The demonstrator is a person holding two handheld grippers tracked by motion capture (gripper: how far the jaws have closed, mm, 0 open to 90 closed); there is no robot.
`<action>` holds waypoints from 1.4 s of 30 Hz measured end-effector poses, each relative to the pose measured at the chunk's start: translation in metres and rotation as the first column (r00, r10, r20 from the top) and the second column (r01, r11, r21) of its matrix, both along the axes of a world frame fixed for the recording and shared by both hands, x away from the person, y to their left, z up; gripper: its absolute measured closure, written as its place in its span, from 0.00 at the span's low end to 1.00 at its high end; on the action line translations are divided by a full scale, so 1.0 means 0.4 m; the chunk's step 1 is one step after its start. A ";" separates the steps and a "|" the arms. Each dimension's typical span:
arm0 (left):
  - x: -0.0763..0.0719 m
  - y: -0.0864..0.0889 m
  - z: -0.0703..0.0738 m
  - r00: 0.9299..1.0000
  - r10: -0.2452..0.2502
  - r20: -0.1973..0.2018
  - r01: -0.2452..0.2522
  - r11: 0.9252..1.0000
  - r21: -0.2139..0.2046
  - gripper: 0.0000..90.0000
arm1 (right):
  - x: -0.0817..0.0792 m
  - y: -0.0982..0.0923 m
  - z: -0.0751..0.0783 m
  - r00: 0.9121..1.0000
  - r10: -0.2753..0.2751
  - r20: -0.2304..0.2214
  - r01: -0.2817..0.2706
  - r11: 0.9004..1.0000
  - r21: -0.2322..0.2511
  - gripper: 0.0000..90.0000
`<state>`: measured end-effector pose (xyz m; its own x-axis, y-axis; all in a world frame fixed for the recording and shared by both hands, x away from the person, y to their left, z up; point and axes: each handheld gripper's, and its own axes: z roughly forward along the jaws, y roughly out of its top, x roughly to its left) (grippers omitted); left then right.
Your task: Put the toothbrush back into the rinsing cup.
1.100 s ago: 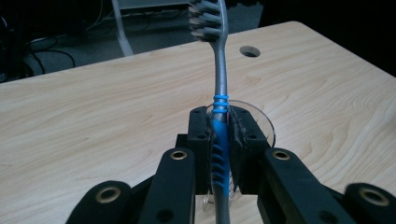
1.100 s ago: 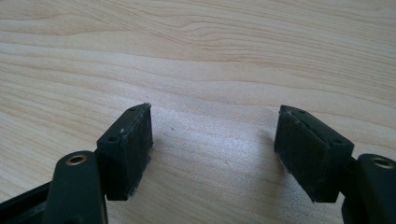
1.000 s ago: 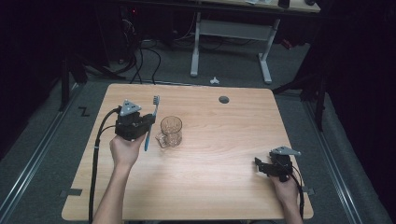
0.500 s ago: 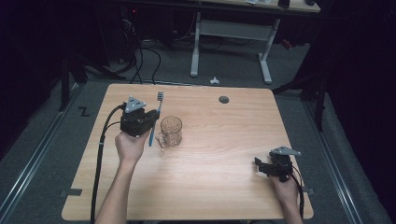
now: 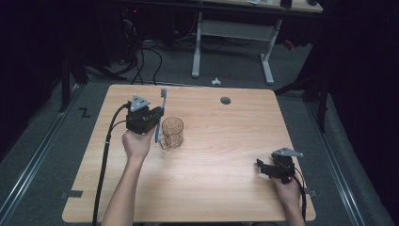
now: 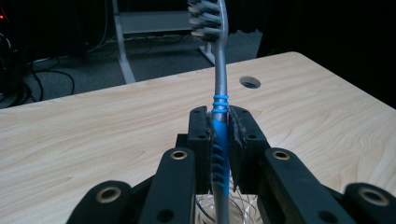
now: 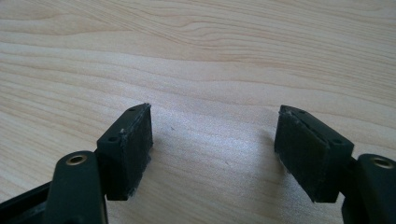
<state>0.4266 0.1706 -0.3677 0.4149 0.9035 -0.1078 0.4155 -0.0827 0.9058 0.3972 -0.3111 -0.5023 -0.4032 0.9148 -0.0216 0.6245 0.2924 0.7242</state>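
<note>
We have the toothbrush clamped upright in our left tongs just beside the glass cup near the surface's far-left corner, not yet dropped in, while our right tongs rest gaping and empty near the right edge.

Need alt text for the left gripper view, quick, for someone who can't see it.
The left gripper has its two black jaws shut on a blue-and-grey toothbrush, bristles up. A clear glass cup shows just below the jaws, and the wooden table with a round hole stretches beyond.
</note>
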 end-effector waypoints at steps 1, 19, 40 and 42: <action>0.002 -0.001 -0.001 1.000 0.002 0.001 -0.002 1.000 -0.003 0.89 | 0.000 0.000 0.000 1.000 0.000 0.000 0.000 1.000 0.000 0.31; 0.029 -0.012 -0.017 0.999 0.025 0.029 -0.024 0.999 -0.034 0.89 | 0.000 0.000 0.000 1.000 0.001 0.000 -0.001 1.000 -0.001 0.31; 0.039 -0.018 -0.031 0.999 0.014 0.030 -0.013 1.000 -0.019 0.89 | 0.000 0.000 0.000 1.000 0.000 0.001 0.000 1.000 0.000 0.31; 0.039 -0.018 -0.031 0.999 0.013 0.030 -0.013 1.000 -0.015 0.89 | 0.000 0.000 0.000 1.000 0.001 0.000 -0.001 1.000 0.000 0.31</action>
<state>0.4420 0.1633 -0.3802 0.4065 0.9071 -0.1088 0.3891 -0.0642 0.9189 0.3972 -0.3113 -0.5022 -0.4041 0.9144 -0.0219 0.6244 0.2933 0.7239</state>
